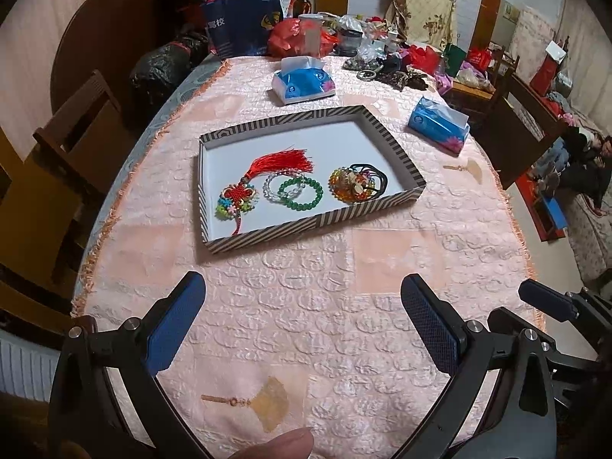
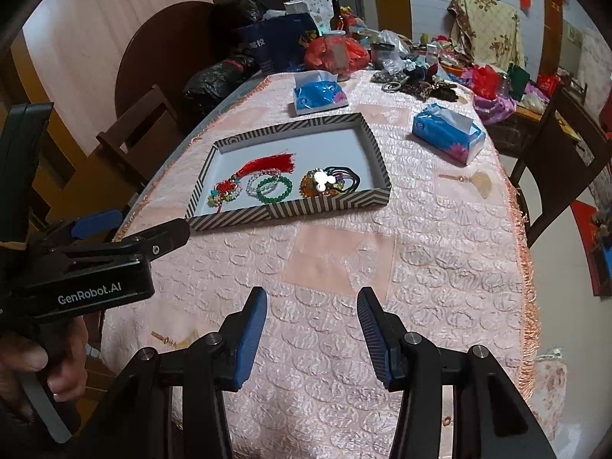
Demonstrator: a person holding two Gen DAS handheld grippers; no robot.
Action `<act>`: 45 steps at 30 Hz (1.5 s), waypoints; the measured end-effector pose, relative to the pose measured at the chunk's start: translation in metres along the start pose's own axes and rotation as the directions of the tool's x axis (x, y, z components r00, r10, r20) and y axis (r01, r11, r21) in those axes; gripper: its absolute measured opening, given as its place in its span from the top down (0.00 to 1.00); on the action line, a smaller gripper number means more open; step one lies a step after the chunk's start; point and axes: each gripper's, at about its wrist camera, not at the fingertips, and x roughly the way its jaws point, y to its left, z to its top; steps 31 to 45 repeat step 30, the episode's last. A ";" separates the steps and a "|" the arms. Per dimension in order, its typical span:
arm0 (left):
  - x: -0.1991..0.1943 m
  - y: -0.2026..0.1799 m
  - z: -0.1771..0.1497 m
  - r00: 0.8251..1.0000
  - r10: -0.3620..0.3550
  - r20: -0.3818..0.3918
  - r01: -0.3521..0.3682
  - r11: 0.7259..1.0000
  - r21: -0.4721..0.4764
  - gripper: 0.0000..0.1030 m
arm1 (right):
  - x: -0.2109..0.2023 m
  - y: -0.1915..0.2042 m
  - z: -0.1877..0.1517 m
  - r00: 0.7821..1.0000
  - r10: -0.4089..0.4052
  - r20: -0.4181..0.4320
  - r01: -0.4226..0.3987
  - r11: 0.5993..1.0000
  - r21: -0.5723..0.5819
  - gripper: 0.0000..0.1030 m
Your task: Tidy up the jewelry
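Left wrist view: the left gripper [image 1: 302, 306] hangs over the pink tablecloth [image 1: 306, 325] with its blue-padded fingers spread wide and nothing between them. Beyond it lies the striped tray [image 1: 264, 235], a shallow box with a white floor. Inside the tray, toward its near left corner, sits a red knot ornament with a tassel [image 1: 264, 176]; just right of it a clear bead bracelet [image 1: 273, 187] overlaps a green bead bracelet [image 1: 300, 191]. Near the tray's right wall a cluster of orange beads and black hair ties [image 1: 359, 181] lies bunched together. Behind the tray stands a blue tissue pack [image 1: 304, 82], and to the tray's far right a second tissue pack [image 1: 438, 124]. Further behind the tray, a dark blue bag [image 1: 241, 23] carries white Chinese characters, too small to read surely.

Right wrist view: the right gripper [image 2: 311, 325] also stands parted and empty, well short of the tray [image 2: 290, 212]. Left of the tray's near corner, the left gripper's black body [image 2: 88, 287] reads "GenRobot.AI" in white, held by a hand [image 2: 34, 375]. The jewelry lies in the tray's near half.
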 end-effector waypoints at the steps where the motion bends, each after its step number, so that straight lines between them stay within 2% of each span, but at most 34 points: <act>1: 0.000 0.000 0.000 1.000 0.000 -0.001 0.000 1.000 -0.003 0.01 | -0.001 0.000 0.001 1.000 -0.004 0.000 0.004 1.000 -0.003 0.54; 6: 0.003 0.006 -0.001 1.000 -0.001 -0.017 0.000 0.999 -0.038 0.01 | -0.005 0.005 0.006 1.000 -0.026 0.007 0.026 1.000 -0.012 0.52; 8: 0.003 0.008 -0.002 1.000 0.003 -0.022 -0.004 0.999 -0.048 0.01 | -0.006 0.007 0.007 0.999 -0.042 0.012 0.042 0.999 -0.015 0.44; 9: 0.003 0.009 -0.002 1.000 0.005 -0.023 -0.006 0.999 -0.050 0.01 | -0.007 0.008 0.008 0.999 -0.046 0.017 0.047 0.999 -0.018 0.43; 24: 0.005 0.012 -0.006 0.999 0.013 -0.035 -0.015 0.998 -0.060 0.01 | -0.004 0.006 0.007 0.998 -0.060 0.010 0.060 0.998 -0.025 0.43; 30: 0.003 0.008 -0.005 1.000 -0.004 -0.005 0.004 0.998 -0.056 0.01 | -0.003 0.005 0.008 0.998 -0.060 0.011 0.060 0.998 -0.029 0.43; 45: 0.003 0.008 -0.005 1.000 -0.004 -0.005 0.004 0.998 -0.056 0.01 | -0.003 0.005 0.008 0.998 -0.060 0.011 0.060 0.998 -0.029 0.43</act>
